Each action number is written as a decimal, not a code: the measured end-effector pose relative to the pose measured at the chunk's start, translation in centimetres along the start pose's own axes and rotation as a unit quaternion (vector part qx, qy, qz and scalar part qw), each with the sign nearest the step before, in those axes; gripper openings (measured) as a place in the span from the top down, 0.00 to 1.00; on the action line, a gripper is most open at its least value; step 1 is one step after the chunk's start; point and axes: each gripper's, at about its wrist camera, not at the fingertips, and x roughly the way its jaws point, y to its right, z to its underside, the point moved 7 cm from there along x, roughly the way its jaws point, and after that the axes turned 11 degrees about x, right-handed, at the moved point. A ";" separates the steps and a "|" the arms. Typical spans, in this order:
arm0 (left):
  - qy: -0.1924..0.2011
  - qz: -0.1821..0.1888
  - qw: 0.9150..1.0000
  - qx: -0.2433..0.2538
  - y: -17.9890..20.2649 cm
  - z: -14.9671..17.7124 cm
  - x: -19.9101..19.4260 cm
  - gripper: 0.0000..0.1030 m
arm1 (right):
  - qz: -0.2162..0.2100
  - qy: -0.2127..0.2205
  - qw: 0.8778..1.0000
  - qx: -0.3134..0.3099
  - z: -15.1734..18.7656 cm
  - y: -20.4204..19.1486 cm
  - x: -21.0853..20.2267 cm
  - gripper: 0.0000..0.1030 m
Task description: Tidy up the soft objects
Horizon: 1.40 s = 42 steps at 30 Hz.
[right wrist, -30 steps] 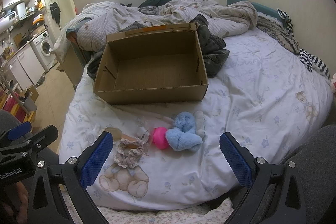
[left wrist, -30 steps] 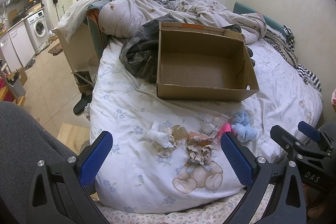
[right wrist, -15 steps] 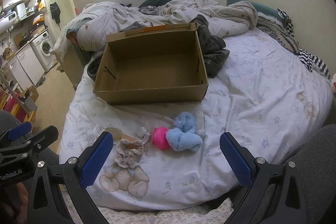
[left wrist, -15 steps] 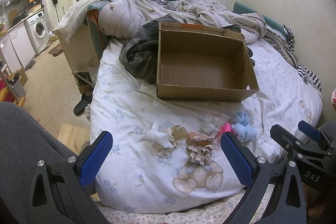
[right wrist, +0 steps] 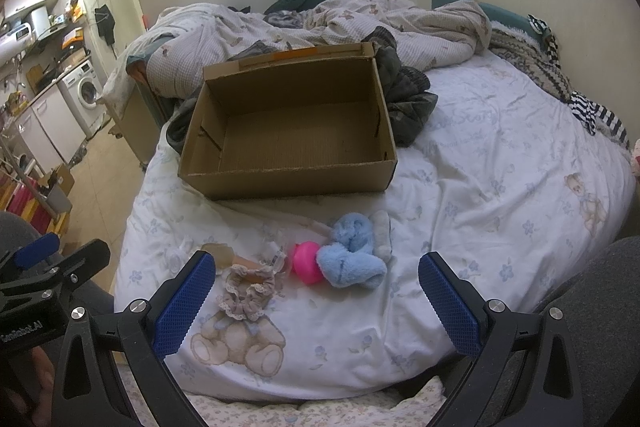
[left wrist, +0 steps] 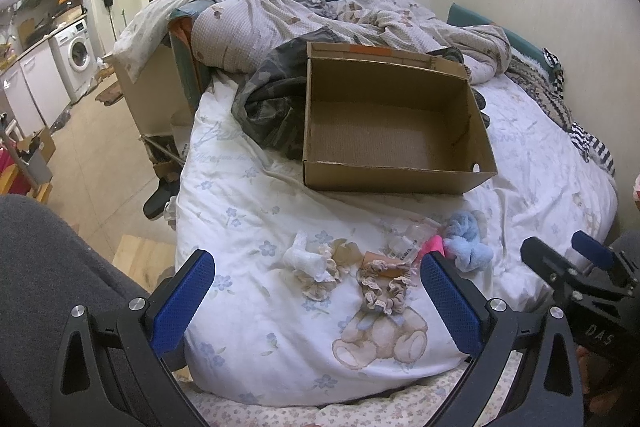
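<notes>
Practically nothing has changed over the last second, and that is the main news. From the left wrist view, the left gripper hangs low at the bottom of the frame exactly as it did a second ago, its blue pads spread wide and holding nothing. Framed between them on the white bedspread lie the soft things: a white crumpled cloth left of centre, a beige lace scrunchie just beside it on the printed teddy bear, a pink ball and a blue fluffy toy touching each other toward the right. The cardboard box sits above them in mid-frame, open and bare inside. The right gripper shows at the lower right edge of this view, no closer to the pile than before. From the right wrist view, the right gripper is likewise spread with nothing between its pads, unmoved from half a second ago. Here the blue toy and pink ball lie near the centre, the scrunchie lower left, and the box in the upper middle, again with nothing in it. My judgement is that the sorting has not begun: every item remains outside the box, neither tool has committed to a target, and the first reach is yet to come.
</notes>
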 end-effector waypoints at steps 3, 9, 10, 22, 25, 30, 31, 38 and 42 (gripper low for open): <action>-0.015 0.010 1.000 -0.002 0.2 -0.5 0.2 0.00 | -0.010 -0.008 1.000 0.004 -0.3 -0.1 0.3 0.00; -0.034 0.010 0.999 -0.008 -0.8 -2.8 1.2 0.00 | -0.027 -0.031 0.999 0.018 -3.2 -0.1 1.0 0.00; -0.038 0.009 0.999 -0.004 -0.8 -3.1 1.4 0.00 | -0.028 -0.034 0.999 0.018 -3.7 0.0 1.2 0.00; -0.130 0.024 0.991 0.012 -1.1 -5.4 7.2 0.00 | -0.026 -0.135 0.990 0.021 -6.0 1.5 6.6 0.00; -0.155 0.015 0.988 0.010 -1.6 -5.2 9.0 0.00 | -0.018 -0.161 0.986 0.030 -5.9 2.3 8.5 0.00; -0.205 0.000 0.979 -0.005 -3.0 -4.0 12.4 0.00 | -0.009 -0.203 0.977 0.056 -5.1 3.9 11.5 0.00; -0.213 0.001 0.977 -0.008 -3.2 -3.7 12.9 0.00 | -0.008 -0.211 0.976 0.060 -5.0 4.1 12.1 0.00; -0.286 0.033 0.956 -0.045 -3.2 0.3 16.7 0.22 | -0.002 -0.251 0.962 0.103 -3.2 6.0 15.0 0.00; -0.307 0.056 0.947 -0.072 -3.4 2.0 17.8 0.46 | 0.005 -0.260 0.958 0.117 -2.5 6.8 15.9 0.00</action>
